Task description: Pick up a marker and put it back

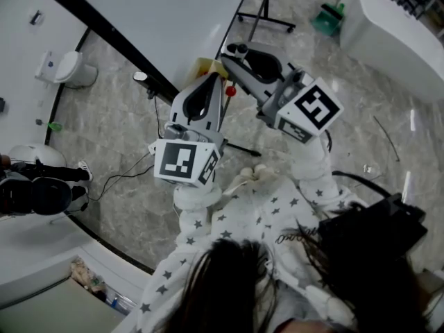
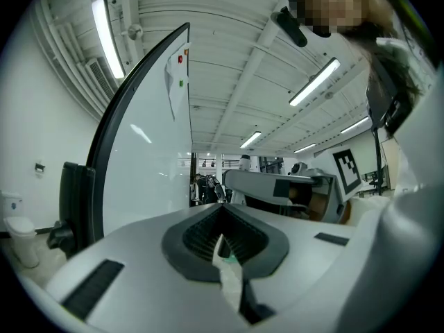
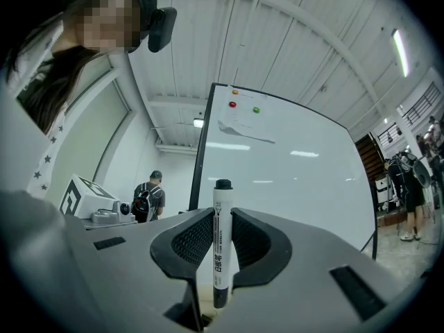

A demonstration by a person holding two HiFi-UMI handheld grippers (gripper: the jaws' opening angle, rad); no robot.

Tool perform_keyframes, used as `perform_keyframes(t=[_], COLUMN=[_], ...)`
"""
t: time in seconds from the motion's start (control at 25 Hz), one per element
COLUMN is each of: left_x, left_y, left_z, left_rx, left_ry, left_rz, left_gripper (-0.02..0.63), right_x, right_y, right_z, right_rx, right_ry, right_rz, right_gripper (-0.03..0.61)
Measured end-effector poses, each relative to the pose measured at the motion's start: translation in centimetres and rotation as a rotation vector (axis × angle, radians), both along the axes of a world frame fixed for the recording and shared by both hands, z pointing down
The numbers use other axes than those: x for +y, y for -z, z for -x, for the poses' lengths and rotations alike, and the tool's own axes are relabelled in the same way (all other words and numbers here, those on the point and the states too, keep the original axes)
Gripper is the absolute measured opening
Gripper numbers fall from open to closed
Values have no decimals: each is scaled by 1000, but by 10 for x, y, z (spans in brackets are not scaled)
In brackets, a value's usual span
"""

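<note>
right gripper [image 3: 222, 217] pinches a marker [image 3: 222, 248] upright between its 2 part-closed jaws, near the whiteboard [image 3: 298, 165] (left gripper [image 2: 223, 210], jaws together); gripped only at mid-barrel, the marker could pivot or slip if swung back fast.

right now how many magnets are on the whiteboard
3, top left on the whiteboard in the right gripper view: orange one highest, red one below it, green one to their right. More may be hidden.
</note>
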State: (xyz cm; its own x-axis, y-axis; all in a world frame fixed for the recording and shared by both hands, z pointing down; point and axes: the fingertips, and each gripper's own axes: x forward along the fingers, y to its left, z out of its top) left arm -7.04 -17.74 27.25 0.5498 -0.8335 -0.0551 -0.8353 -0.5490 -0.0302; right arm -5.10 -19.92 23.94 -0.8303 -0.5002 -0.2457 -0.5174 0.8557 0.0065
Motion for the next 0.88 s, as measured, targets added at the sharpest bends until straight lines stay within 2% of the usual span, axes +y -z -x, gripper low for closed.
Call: perform_keyframes(t=[0.64,0.88], left_x=[1,-10], left_y=[8,-23], left_z=[-1,5], left_rx=[1,-6], left_ry=[10,19], left_rz=[-17,48], left_gripper=[0,0], right_x=[-2,-22], right_y=[0,-22], right_z=[-1,11], right_rx=[-17,-14], right_ry=[13,32], right_rz=[8,45], right_gripper=[75,75])
